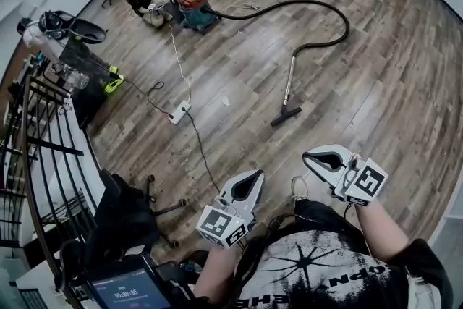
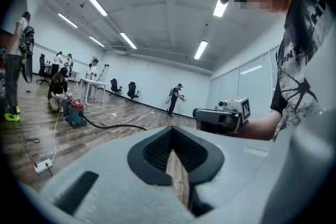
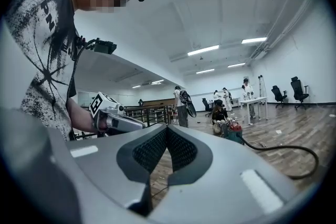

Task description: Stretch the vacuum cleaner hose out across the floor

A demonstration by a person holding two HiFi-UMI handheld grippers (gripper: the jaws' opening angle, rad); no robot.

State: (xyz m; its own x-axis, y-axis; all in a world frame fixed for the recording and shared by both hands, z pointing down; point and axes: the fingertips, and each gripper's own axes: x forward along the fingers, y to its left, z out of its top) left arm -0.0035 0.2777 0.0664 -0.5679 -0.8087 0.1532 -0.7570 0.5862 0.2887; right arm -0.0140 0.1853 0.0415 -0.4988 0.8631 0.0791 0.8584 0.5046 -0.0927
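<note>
I'm over a wood-plank floor in a large open room. The vacuum cleaner sits at upper centre. Its black hose loops right, then back to the floor nozzle mid-frame. At the bottom, my left claw and right claw are both closed on nothing, well apart from the hose.

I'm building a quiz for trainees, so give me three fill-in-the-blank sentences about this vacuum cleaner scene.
1. The hose lies on the floor in a ____, not straight.
2. The jaws of the left gripper and the right gripper are both ____, with nothing in them.
3. The floor is made of ____ planks.

Missing words: curve; shut; wooden.
</note>
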